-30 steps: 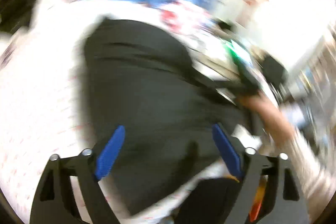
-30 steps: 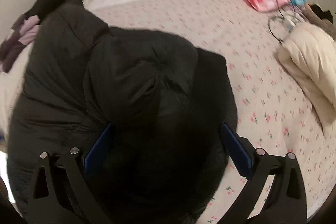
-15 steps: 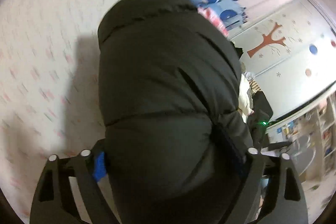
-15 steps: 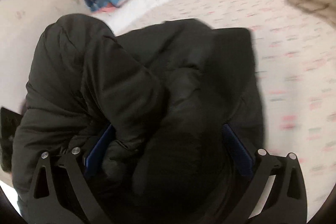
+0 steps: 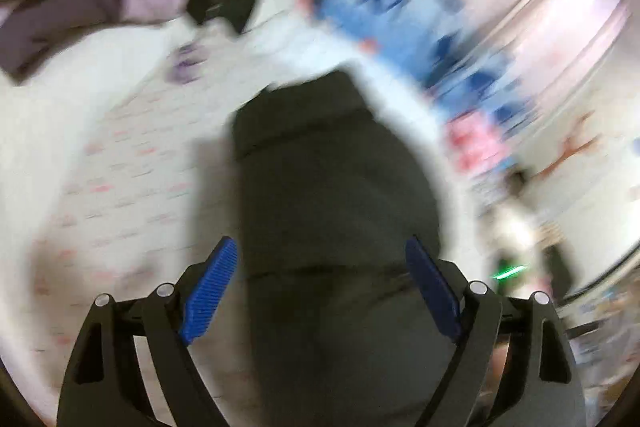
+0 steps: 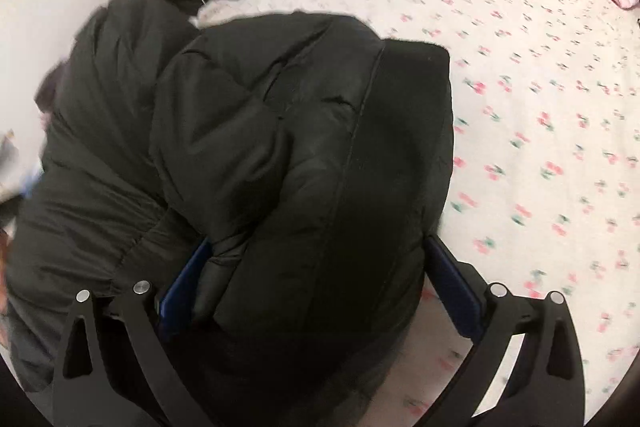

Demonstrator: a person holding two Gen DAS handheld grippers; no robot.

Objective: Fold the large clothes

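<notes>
Centre of both frames, on cherry-print bed (image 6: 540,115): black puffer jacket (image 6: 304,155), bundled. Left tongs (image 5: 320,291) wide, straddling the jacket, pads clear. Right tongs (image 6: 316,287) clamp thick fold. Likely light, squashy, slick shell, springs back; grip seams/hem.

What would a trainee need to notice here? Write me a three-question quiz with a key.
1. True or false: the black jacket lies spread flat in a single layer.
2. The bed sheet is printed with: A broad stripes; B small red and green sprigs; C large dots.
3. What fills the space between the fingers of the right gripper?

Key: 1 false, it is bunched in thick folds; 2 B; 3 the black jacket.
</notes>
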